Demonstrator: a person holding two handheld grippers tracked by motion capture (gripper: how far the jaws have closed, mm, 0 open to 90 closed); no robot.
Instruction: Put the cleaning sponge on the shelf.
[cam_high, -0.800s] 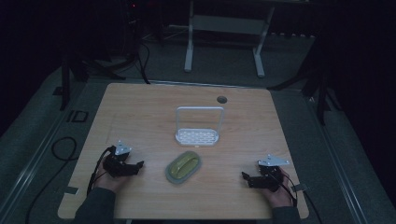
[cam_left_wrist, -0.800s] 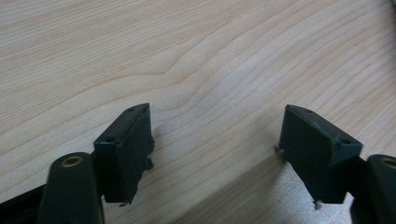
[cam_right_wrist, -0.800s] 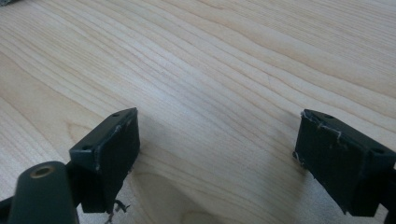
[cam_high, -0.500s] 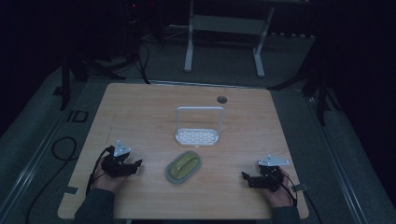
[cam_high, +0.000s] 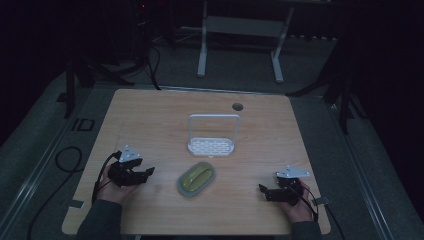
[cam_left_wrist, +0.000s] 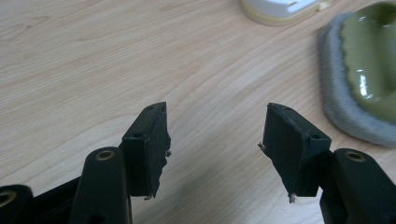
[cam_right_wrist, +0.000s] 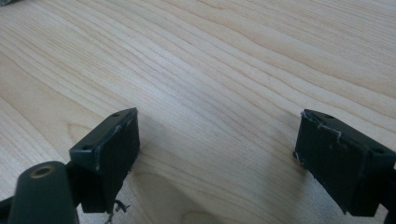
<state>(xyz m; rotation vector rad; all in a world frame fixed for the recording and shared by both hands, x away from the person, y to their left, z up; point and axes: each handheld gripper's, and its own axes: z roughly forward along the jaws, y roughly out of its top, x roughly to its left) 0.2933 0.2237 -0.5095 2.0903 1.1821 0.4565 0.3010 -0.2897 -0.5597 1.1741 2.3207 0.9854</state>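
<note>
Left hand-held gripper (cam_high: 146, 173) gapes near green brush (cam_high: 197, 177).

Scrubber (cam_left_wrist: 364, 74) cut by frame edge

bare tabletop (cam_high: 150, 125) around sponge (cam_high: 197, 178); rack (cam_high: 212, 145) behind

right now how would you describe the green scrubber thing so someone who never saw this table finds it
On the wooden table, look to the near half, midway between the left gripper and the right gripper. There, just in front of the white perforated rack with its tall hoop handle, lies the scrub pad. It is the only oval, low thing: an olive-green top on a grey fuzzy base.
</note>
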